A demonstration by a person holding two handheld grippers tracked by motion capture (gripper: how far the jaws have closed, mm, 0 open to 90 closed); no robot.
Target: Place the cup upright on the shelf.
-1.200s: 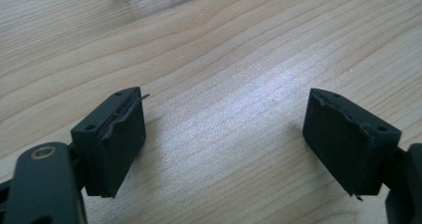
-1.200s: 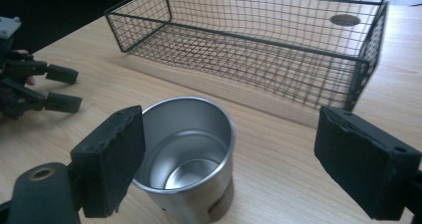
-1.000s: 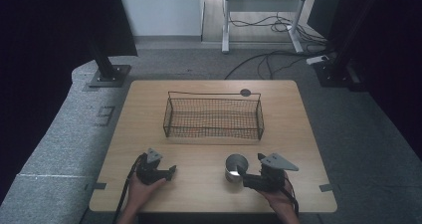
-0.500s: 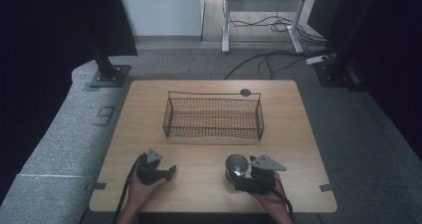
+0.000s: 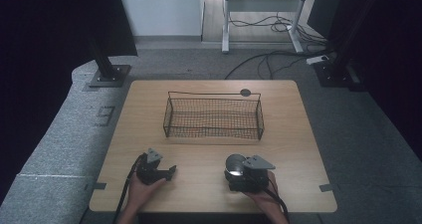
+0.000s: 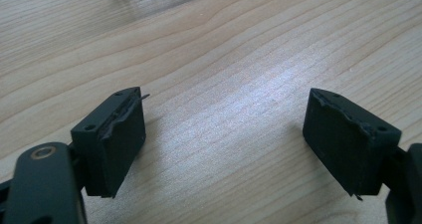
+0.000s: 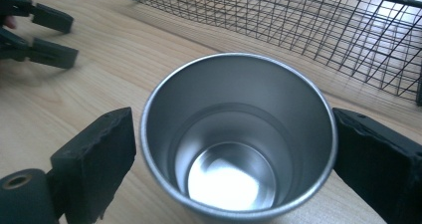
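Note:
A shiny metal cup (image 5: pixel 234 163) stands upright and empty on the wooden table (image 5: pixel 288 134), near the front edge right of centre. My right gripper (image 5: pixel 235 171) is open, with one jaw on each side of the cup (image 7: pixel 234 184), close against its walls. The right gripper (image 7: pixel 234 154) looks down into the cup from above its rim. My left gripper (image 5: pixel 170 172) rests at the front left, held by a hand, and is open. Between its jaws the left gripper (image 6: pixel 224 144) has nothing but bare wood. It appears again as the left gripper (image 7: pixel 50 35), far off to the upper left.
A black wire basket (image 5: pixel 213 118) sits empty in the middle of the table, just beyond the cup; its mesh (image 7: pixel 298 30) is close ahead. A small dark disc (image 5: pixel 245 92) lies at the far edge behind it. Cables cross the floor beyond.
My right gripper has slid left, from beside the cup to straddling it. The cup and the left gripper have stayed in place.

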